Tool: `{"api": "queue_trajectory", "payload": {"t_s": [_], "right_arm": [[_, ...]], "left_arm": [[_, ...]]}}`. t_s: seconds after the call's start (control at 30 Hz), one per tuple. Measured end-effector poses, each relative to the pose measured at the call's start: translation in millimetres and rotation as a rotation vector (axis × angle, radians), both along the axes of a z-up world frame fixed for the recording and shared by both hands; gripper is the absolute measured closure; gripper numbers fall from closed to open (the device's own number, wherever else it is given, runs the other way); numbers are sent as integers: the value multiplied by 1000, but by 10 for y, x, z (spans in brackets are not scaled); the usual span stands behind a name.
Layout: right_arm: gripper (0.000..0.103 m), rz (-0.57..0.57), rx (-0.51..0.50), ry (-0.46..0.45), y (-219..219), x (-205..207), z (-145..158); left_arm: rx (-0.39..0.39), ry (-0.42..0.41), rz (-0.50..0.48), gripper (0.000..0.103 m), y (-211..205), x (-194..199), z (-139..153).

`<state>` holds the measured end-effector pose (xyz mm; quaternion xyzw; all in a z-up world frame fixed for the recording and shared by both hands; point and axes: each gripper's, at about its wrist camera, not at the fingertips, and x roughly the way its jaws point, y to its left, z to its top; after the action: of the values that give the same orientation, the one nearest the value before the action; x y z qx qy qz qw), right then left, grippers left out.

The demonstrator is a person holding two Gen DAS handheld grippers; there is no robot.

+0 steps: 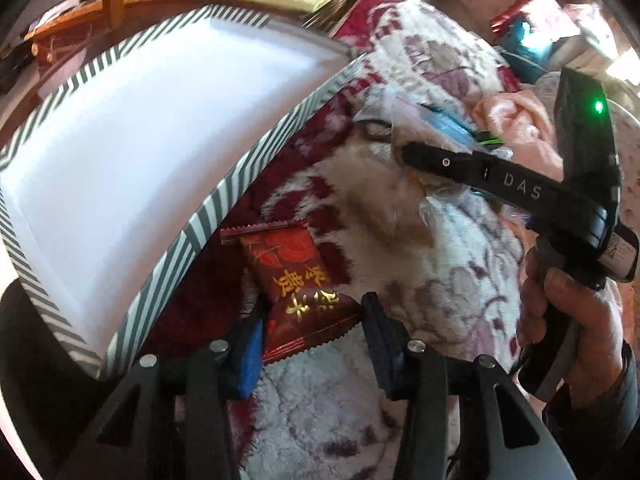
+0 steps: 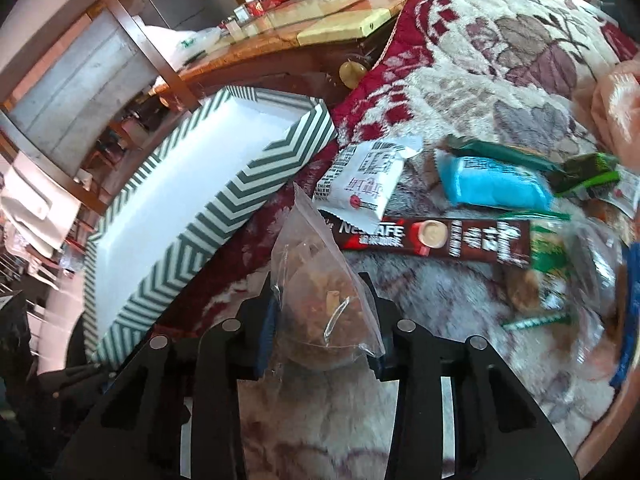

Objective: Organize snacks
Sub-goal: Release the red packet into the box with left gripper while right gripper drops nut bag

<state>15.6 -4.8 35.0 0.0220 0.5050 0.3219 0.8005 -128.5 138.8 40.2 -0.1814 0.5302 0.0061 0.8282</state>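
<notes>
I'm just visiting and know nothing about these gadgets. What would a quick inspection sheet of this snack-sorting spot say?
Surface: plush floral blanket.
Job's things: striped box, inside white and bare; red packet; clear bag; coffee stick; white packet; blue packet.
Clutter: more wrappers at right, blurred.
Grippers: left gripper around the red packet, grip unclear; right gripper shut on the clear bag.
Cables: nothing seen.
Surroundings: wooden table with photos and trinkets.
</notes>
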Motion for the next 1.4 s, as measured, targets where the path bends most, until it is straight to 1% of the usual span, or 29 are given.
{"api": "queue_trajectory", "payload": {"t_s": [0.07,0.17,0.33,0.53,0.7,0.97,1.1,1.27,1.4], "right_arm": [[67,0,9,-14,-67,-34,83],[67,-2,25,-45,-159,-72,240],[67,7,46,-84,-200,-105,488],[67,37,51,-124,-89,-94,708],[67,70,45,-146,83,-66,825],[67,131,28,-161,453,-16,899],[67,161,18,-159,674,62,885],[67,191,23,-138,941,203,839],[67,223,18,-112,1196,311,743]], "left_arm": [[11,-22,-12,56,-14,-32,99],[3,-49,-22,56,-8,-63,246],[41,-109,-18,56,23,-45,488],[83,-130,23,56,217,85,596],[129,-140,57,56,425,192,635],[187,-137,105,56,767,433,637],[218,-133,120,56,884,560,611],[228,-95,137,56,1010,753,493],[229,-71,158,56,1103,861,394]]}}
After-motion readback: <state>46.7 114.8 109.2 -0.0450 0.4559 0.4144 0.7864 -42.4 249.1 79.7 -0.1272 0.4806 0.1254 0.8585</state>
